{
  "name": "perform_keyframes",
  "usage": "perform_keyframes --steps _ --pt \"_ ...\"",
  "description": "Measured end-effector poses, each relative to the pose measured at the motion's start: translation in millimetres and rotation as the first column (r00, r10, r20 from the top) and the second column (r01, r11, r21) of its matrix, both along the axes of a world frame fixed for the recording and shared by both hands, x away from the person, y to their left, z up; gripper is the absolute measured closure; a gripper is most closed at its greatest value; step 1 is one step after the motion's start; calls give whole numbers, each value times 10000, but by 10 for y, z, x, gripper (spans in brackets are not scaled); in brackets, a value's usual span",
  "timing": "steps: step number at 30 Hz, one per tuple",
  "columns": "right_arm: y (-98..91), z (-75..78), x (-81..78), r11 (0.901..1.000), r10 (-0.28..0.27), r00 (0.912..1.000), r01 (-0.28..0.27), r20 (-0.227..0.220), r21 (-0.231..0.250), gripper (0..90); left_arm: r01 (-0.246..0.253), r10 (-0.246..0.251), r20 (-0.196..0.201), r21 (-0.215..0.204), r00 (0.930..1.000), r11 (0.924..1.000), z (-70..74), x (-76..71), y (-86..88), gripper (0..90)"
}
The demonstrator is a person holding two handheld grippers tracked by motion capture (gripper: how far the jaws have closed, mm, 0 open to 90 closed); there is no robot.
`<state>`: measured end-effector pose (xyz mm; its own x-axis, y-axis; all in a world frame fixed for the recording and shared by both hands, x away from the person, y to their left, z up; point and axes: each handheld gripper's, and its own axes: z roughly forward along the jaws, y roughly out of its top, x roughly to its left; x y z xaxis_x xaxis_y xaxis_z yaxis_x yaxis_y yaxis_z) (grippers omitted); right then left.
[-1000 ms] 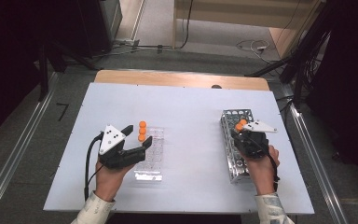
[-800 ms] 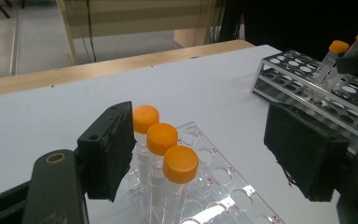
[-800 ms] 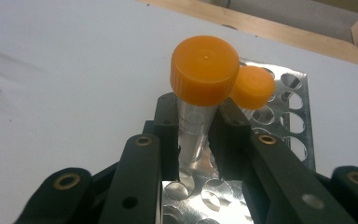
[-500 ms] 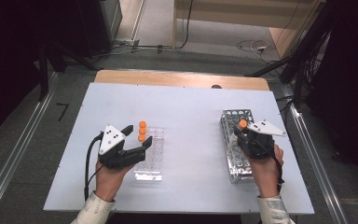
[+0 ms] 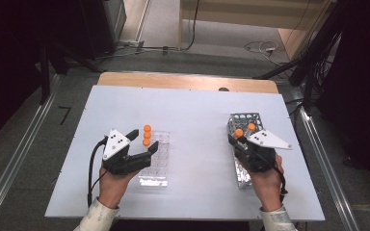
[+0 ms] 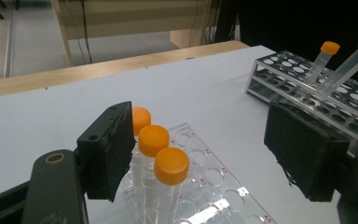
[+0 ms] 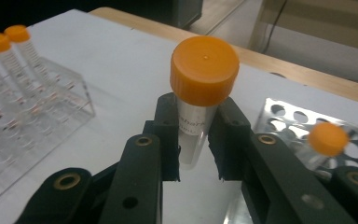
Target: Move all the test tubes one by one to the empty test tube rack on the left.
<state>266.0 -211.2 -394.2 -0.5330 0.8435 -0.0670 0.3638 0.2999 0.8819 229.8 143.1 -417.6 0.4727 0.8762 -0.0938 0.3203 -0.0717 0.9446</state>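
Table (image 5: 192,103), white top, seen from the high view. Left gripper (image 5: 144,139) sits at the clear rack (image 5: 156,166), jaws spread wide on either side of its near end, nothing clamped; three orange-capped tubes (image 5: 146,135) stand in a row at the rack's far end. Right gripper (image 5: 241,139) hangs over the metal rack (image 5: 244,120) on the right side, jaws clamped on a tube (image 5: 239,133) with an orange cap; a second capped tube (image 5: 251,126) just beside it in the rack.

Left gripper view: jaws wide apart, the three tubes (image 6: 170,165) upright in the clear rack (image 6: 214,186) just beside the left pad, not pinched. Metal rack (image 6: 307,74) far right, one tube (image 6: 324,56) leaning in it.

Right gripper view: right gripper (image 7: 198,135) pinches the held tube (image 7: 204,79) just below its cap, tube upright, lifted off the table. Metal rack (image 7: 279,112) behind, other tube (image 7: 327,138) in it. Clear rack (image 7: 42,107) at left.
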Motion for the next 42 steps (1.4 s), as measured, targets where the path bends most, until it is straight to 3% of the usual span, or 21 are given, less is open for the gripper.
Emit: perform_keyframes --steps 12,21,30,39,42 --pt "417 -135 -163 9888 1396 9897 -1410 -328 -481 718 394 -394 68 6 9992 9992 22 -37 -67 246" --pt "618 -281 -216 9763 1948 9784 -2001 -687 -825 718 889 -890 54 227 9960 9958 6 -83 -224 245" --pt "758 -372 -263 9649 2411 9657 -2492 -969 -832 718 1337 -1340 53 370 9910 9903 -12 -137 -370 245" --pt "900 -441 -328 9494 2853 9512 -2973 -1172 -1012 718 2060 -2063 16 453 9785 9775 -44 -208 -605 246" --pt "945 -452 -363 9461 2938 9471 -3075 -1295 -1022 717 2301 -2304 30 443 9731 9722 -58 -222 -650 292"
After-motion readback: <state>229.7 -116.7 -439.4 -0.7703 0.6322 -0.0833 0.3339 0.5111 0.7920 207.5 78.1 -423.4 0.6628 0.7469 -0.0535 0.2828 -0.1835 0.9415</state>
